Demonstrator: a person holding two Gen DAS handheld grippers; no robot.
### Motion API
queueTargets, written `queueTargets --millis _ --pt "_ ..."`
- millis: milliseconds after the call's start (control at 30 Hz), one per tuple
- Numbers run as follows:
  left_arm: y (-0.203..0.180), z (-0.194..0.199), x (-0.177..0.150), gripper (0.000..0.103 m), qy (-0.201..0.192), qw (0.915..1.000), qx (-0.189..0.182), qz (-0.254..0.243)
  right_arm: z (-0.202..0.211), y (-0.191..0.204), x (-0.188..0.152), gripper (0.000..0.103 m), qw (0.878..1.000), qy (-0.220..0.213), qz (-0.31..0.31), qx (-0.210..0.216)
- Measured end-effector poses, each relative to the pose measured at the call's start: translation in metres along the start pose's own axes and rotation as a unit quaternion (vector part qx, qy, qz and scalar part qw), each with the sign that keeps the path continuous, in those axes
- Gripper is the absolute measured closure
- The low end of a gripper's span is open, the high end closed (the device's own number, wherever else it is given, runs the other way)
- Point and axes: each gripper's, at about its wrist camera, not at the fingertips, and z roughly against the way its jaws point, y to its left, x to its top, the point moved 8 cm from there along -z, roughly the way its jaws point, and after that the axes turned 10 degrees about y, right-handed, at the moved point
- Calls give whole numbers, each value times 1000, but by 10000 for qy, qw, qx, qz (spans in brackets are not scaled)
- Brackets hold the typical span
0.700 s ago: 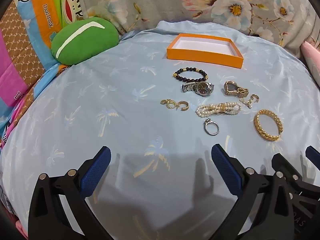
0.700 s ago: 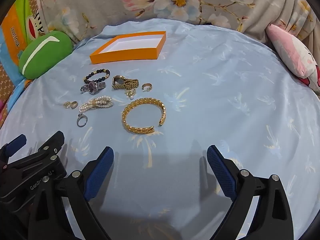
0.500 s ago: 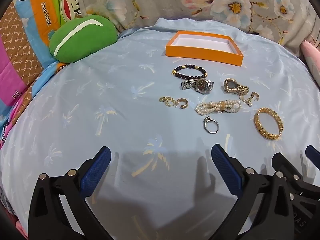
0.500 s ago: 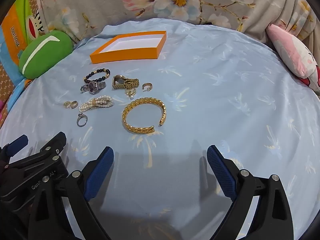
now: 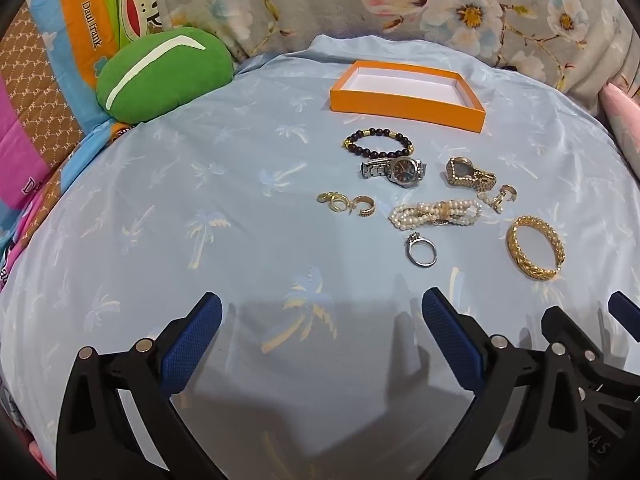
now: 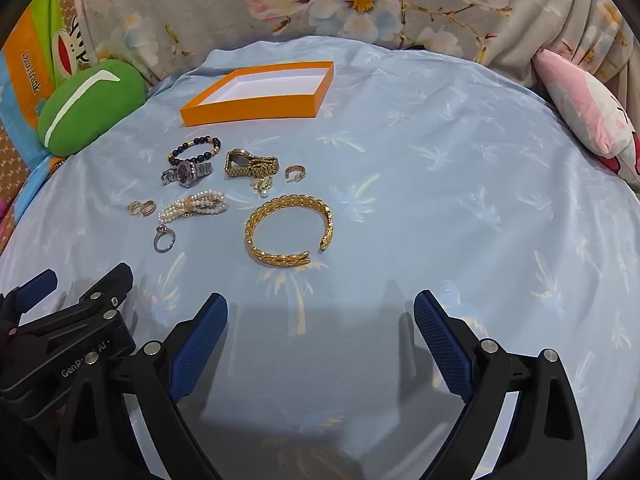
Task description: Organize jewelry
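Pale blue palm-print bedsheet (image 5: 200, 184) is spread under the jewelry, which is laid below the empty orange box (image 5: 404, 104): gold hoop earrings (image 5: 348, 204), beaded bracelet (image 5: 378, 144), silver watch (image 5: 394, 170), pearl bracelet (image 5: 436, 214), silver ring (image 5: 421, 249), gold watch (image 5: 468, 174), gold bangle (image 5: 534, 246). The left gripper (image 5: 320, 332) and right gripper (image 6: 320, 328) are both held wide apart above the sheet, with nothing gripped.

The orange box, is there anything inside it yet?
The orange box shows only bare white lining in both views; no jewelry. Its near wall hides a thin strip of the floor, so that part cannot be checked.
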Motion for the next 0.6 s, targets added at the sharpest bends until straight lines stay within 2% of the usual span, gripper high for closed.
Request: queueTargets --millis 200,600 --pt "1 5 1 5 -49 10000 78 27 0 0 0 10 10000 -4 6 -4" --pt "2 6 3 5 -14 10000 -4 24 0 0 0 11 10000 -10 7 -13"
